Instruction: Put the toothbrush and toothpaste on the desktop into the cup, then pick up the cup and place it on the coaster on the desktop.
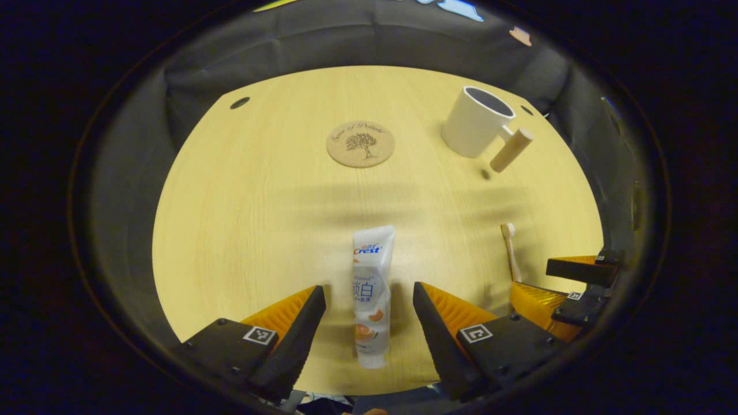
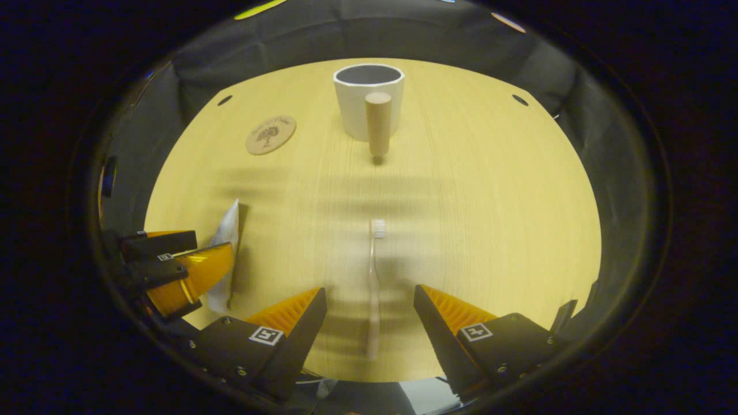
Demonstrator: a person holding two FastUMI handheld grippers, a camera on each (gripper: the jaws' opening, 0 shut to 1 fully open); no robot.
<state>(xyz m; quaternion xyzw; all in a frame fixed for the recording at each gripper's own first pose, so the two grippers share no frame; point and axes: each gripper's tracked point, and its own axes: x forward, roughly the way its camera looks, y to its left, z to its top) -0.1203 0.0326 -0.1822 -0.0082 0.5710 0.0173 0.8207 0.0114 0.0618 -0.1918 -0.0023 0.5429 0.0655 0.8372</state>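
Toothpaste (image 1: 370,294), a soft flattened tube, lies on the smooth wood-grain bench (image 1: 259,202) between the left tool's (image 1: 369,302) spread fingers; the slim toothbrush (image 2: 374,282) lies between the right tool's (image 2: 370,302) spread fingers, both untouched.

Toothpaste (image 1: 372,294): brand "Crest" in red-and-blue lettering near the flat end, large Chinese character "白" in blue mid-tube; coaster (image 1: 361,143): tree emblem under an arc of script too small to read.
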